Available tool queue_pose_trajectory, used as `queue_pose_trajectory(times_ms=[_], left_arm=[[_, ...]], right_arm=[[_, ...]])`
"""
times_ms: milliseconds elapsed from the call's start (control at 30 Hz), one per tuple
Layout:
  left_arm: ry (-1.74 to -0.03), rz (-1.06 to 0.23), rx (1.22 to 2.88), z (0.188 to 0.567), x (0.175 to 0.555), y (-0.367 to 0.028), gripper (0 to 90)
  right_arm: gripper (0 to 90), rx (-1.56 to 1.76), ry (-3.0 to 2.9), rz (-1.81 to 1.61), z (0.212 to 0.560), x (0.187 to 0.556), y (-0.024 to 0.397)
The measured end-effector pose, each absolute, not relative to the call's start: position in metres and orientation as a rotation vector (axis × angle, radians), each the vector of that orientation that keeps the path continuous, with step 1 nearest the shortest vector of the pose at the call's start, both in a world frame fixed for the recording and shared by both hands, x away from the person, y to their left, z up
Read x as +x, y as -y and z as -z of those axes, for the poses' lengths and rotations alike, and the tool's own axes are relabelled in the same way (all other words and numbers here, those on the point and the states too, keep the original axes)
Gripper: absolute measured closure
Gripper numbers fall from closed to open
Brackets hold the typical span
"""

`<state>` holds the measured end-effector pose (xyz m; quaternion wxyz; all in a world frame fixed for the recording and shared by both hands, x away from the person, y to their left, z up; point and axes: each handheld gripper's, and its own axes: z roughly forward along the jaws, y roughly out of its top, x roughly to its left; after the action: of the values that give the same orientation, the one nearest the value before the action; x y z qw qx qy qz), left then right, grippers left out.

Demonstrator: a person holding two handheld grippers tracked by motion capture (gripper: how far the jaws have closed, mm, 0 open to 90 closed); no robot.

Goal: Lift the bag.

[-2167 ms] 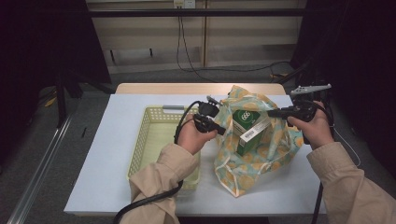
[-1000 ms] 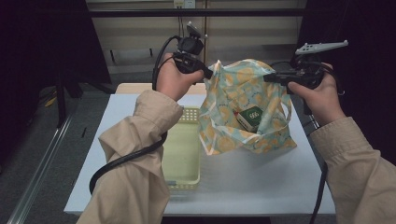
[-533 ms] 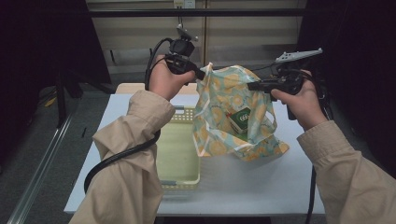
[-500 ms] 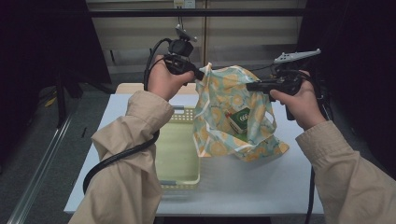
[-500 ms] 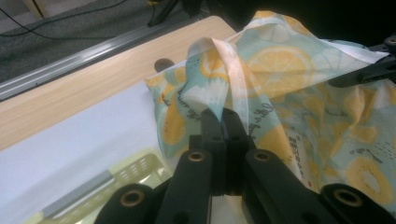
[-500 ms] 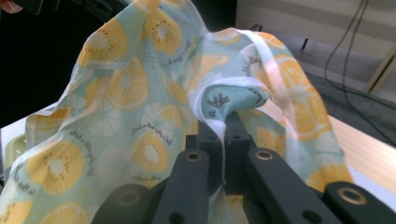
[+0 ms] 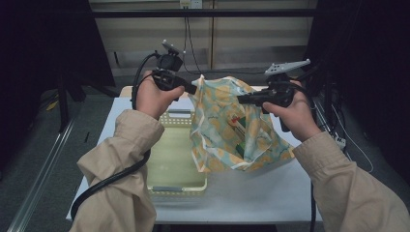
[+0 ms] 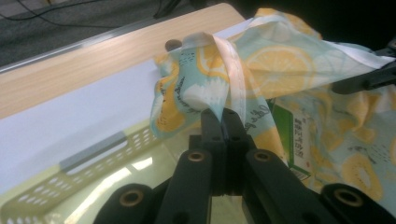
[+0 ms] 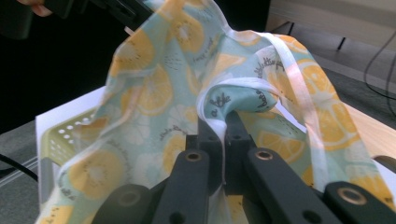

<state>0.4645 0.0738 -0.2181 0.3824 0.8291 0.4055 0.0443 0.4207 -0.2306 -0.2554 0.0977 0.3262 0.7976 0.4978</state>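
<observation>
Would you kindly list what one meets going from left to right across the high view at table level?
Yellow basket → left gripper → lemon-print bag → right gripper.

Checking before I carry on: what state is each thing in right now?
Left gripper: shut on the bag's rim.
Right gripper: shut on the bag's opposite rim.
Lemon-print bag: mouth held open, bottom resting on the table.
Green box: inside the bag.
Yellow basket: upright, nothing visible inside.
</observation>
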Motion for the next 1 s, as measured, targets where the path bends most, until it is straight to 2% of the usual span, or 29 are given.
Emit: queue_pose_trajectory(times_ms=[67, 100, 167, 233, 333, 467, 667, 1000], left_arm=[[-1.034, -0.123, 2.111, 0.221, 0.462, -0.08, 89.1], [-1.043, -0.138, 2.101, 0.223, 0.461, -0.083, 84.3], [-1.058, -0.159, 2.08, 0.228, 0.459, -0.089, 64.9], [-1.06, -0.158, 2.059, 0.232, 0.456, -0.094, 55.7], [-1.046, -0.169, 2.052, 0.236, 0.452, -0.098, 34.9], [-1.009, -0.175, 2.066, 0.244, 0.447, -0.101, 21.3], [-0.943, -0.185, 2.077, 0.262, 0.444, -0.112, 12.9], [-0.872, -0.161, 2.149, 0.291, 0.433, -0.127, 8.6]], right_arm=[[84.5, 0.97, -2.372, -1.487, 0.258, 0.419, 0.226], [80.3, 0.98, -2.372, -1.494, 0.26, 0.419, 0.224], [66.3, 0.968, -2.363, -1.482, 0.261, 0.417, 0.223], [53.0, 1.002, -2.337, -1.48, 0.261, 0.416, 0.225], [44.5, 1.009, -2.325, -1.471, 0.257, 0.413, 0.231], [35.3, 1.026, -2.317, -1.435, 0.259, 0.409, 0.243], [29.9, 1.045, -2.333, -1.4, 0.279, 0.401, 0.262], [25.8, 1.084, -2.383, -1.334, 0.317, 0.389, 0.279]])
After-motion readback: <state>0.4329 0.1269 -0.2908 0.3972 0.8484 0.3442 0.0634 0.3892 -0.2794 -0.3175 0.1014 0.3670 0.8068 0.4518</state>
